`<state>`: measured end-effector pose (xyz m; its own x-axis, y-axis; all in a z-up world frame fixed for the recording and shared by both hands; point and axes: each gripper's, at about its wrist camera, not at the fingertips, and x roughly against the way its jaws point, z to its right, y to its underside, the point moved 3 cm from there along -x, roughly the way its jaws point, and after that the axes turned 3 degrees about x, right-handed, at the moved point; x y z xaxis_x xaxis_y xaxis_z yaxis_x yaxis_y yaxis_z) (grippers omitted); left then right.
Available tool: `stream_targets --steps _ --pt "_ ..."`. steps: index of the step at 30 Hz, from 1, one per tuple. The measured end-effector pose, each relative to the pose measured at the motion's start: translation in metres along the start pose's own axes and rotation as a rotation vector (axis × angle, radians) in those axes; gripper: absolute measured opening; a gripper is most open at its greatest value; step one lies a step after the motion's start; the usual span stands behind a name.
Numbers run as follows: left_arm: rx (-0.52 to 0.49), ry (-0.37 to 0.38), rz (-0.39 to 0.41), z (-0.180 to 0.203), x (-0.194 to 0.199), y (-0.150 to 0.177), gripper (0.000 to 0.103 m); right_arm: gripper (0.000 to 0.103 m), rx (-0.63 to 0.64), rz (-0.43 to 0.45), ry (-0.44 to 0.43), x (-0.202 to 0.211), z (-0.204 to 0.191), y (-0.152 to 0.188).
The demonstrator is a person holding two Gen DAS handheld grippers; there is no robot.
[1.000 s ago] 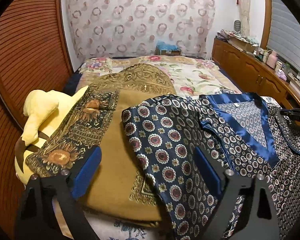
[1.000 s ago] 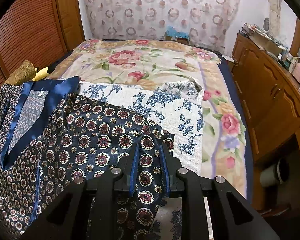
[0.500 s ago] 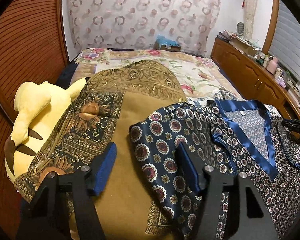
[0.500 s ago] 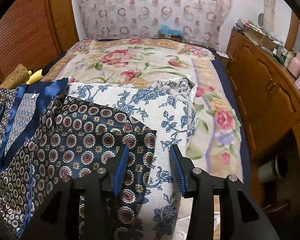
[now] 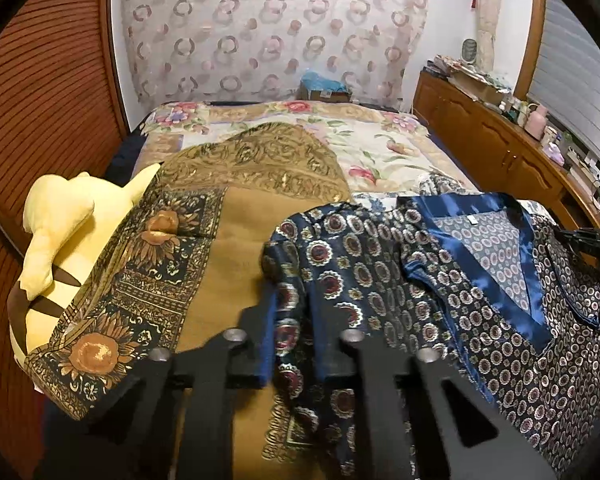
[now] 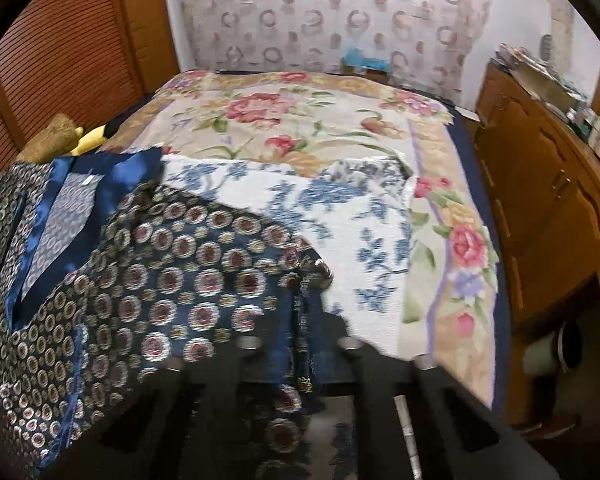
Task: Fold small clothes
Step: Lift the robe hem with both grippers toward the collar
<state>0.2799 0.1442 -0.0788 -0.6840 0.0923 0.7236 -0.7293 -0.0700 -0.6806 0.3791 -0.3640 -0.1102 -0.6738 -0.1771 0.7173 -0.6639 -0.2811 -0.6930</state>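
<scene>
A dark blue satin shirt (image 5: 440,300) with round medallion print and a shiny blue V collar lies face up on the bed. My left gripper (image 5: 294,320) is at the shirt's left sleeve edge. Its jaws are closing, and the blue pads pinch a fold of the printed fabric. In the right wrist view the same shirt (image 6: 180,272) spreads to the left. My right gripper (image 6: 302,312) is shut on the corner of the right sleeve, with cloth bunched between its pads. The right wrist view is blurred.
A yellow plush toy (image 5: 60,232) and a brown-gold patterned blanket (image 5: 236,240) lie left of the shirt. A white cloth with blue flowers (image 6: 340,220) lies under it on the floral bedspread (image 6: 300,128). A wooden cabinet (image 6: 548,208) runs along the bed's right side.
The left jaws went from wide apart to pinched on the left sleeve. The right jaws opened, shifted to the sleeve's corner, then clamped on it.
</scene>
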Motion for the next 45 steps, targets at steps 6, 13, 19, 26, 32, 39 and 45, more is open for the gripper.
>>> stream_targets --steps 6,13,19,26,32,39,45 --pt "-0.043 0.054 0.073 0.026 0.031 0.004 0.004 0.002 0.003 0.101 0.023 0.031 -0.019 -0.002" --pt "-0.055 0.127 0.128 0.053 0.067 0.029 0.003 0.002 0.004 0.201 -0.022 0.084 -0.055 0.02" --pt "-0.067 0.157 0.154 0.065 0.093 0.058 0.003 0.002 -0.006 0.254 -0.07 0.128 -0.078 0.065" --pt "-0.037 0.173 0.208 0.061 0.143 0.104 0.003 0.002 -0.064 0.285 -0.085 0.172 -0.087 0.134" --pt "-0.021 0.179 0.225 0.057 0.174 0.137 0.003 0.002 -0.109 0.283 -0.095 0.206 -0.092 0.193" --pt "-0.003 0.161 0.255 0.047 0.208 0.157 0.003 0.002 -0.144 0.273 -0.074 0.251 -0.087 0.233" --pt "0.033 0.116 0.276 0.026 0.235 0.175 0.003 0.002 -0.154 0.291 -0.041 0.29 -0.079 0.246"
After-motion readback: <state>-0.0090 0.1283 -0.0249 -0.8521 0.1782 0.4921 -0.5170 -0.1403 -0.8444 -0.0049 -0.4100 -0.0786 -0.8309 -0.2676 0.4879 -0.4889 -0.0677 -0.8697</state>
